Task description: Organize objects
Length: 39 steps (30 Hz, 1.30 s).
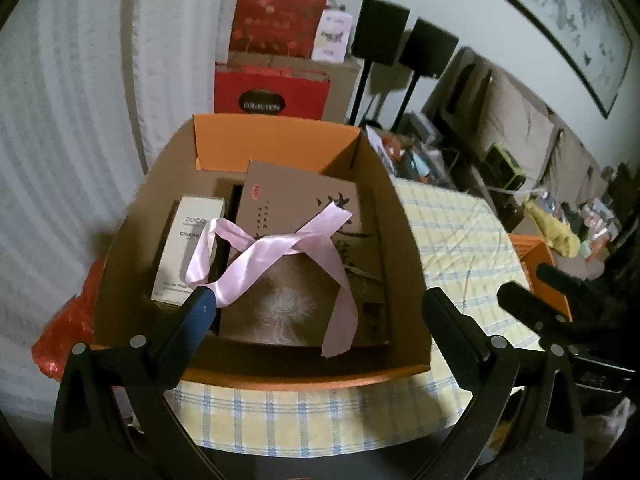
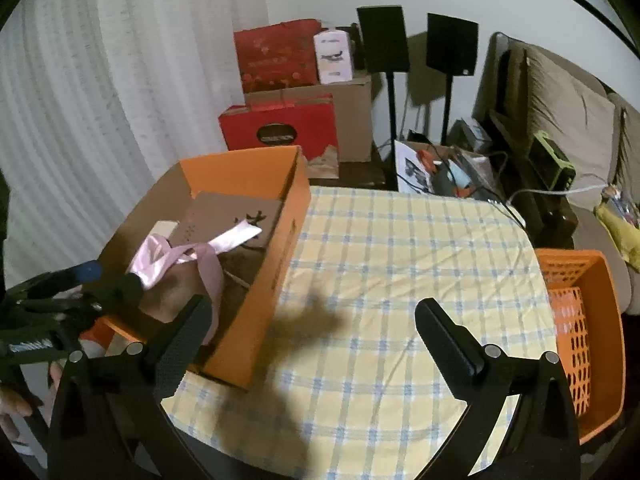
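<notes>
Left wrist view: left claw (image 1: 320, 308) spread over the open orange box (image 1: 276, 140) on the bench (image 1: 452, 232); pink ribbon (image 1: 280, 244) rests against its left finger, unpinched, over a brown packet (image 1: 280, 308)

Right wrist view: right claw (image 2: 312, 324) spread, empty, box at 10 o'clock, orange basket (image 2: 600, 320) at 3. Advice: withdraw without snagging ribbon

The left wrist camera looks steeply down from close above the near edge of the open orange cardboard box (image 1: 276, 140), straight into it. The right wrist camera sits further right, facing down and forward across the yellow-and-blue checked tablecloth (image 2: 400, 264), with the box at its left. Both views share the box, the cloth, the orange plastic crate (image 2: 580, 320) and the red gift bags (image 2: 280, 56) behind
</notes>
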Each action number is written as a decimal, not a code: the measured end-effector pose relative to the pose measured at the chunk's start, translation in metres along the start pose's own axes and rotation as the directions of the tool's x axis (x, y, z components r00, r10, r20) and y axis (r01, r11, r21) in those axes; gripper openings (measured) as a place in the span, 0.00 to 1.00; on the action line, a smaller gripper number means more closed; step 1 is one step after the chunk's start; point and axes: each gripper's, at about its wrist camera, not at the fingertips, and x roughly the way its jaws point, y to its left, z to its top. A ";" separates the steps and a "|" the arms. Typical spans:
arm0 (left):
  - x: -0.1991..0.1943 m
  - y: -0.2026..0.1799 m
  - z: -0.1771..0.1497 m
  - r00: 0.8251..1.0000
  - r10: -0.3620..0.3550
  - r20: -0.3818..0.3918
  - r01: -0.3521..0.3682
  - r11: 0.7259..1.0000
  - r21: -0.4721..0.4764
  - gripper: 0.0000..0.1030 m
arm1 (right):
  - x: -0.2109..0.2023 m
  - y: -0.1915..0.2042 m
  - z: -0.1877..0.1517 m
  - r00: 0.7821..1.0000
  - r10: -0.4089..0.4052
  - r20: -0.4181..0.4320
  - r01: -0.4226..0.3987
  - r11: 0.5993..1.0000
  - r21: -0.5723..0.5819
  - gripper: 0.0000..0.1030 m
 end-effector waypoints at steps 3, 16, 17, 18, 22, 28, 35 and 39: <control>-0.011 -0.004 -0.006 0.999 -0.009 0.033 0.009 1.000 0.004 1.00 | -0.004 -0.006 -0.009 1.000 -0.010 -0.001 0.010 1.000 0.014 0.99; -0.027 -0.025 -0.039 1.000 0.007 0.030 -0.009 0.999 0.052 1.00 | -0.027 -0.019 -0.046 0.997 -0.076 0.006 0.075 0.997 0.033 0.99; -0.028 -0.025 -0.042 0.999 0.013 0.031 -0.014 0.998 0.054 1.00 | -0.029 -0.019 -0.049 0.997 -0.080 0.010 0.079 0.996 0.031 0.99; -0.029 -0.026 -0.045 0.999 0.018 0.030 -0.019 0.998 0.056 1.00 | -0.032 -0.019 -0.051 0.996 -0.084 0.015 0.084 0.996 0.029 0.99; -0.029 -0.030 -0.053 0.999 0.029 0.022 -0.030 0.997 0.071 1.00 | -0.042 -0.018 -0.059 0.996 -0.090 0.029 0.089 0.996 0.027 0.99; -0.036 -0.035 -0.064 0.999 0.036 0.023 -0.038 0.995 0.088 1.00 | -0.053 -0.019 -0.067 0.995 -0.090 0.040 0.088 0.995 0.041 0.99; -0.039 -0.033 -0.078 1.000 0.026 0.006 -0.026 0.997 0.079 1.00 | -0.056 -0.018 -0.083 0.994 -0.108 0.019 0.107 0.994 0.036 0.99; -0.041 -0.032 -0.082 1.000 0.027 0.008 -0.027 0.997 0.069 1.00 | -0.058 -0.018 -0.087 0.993 -0.114 0.018 0.114 0.993 0.035 0.99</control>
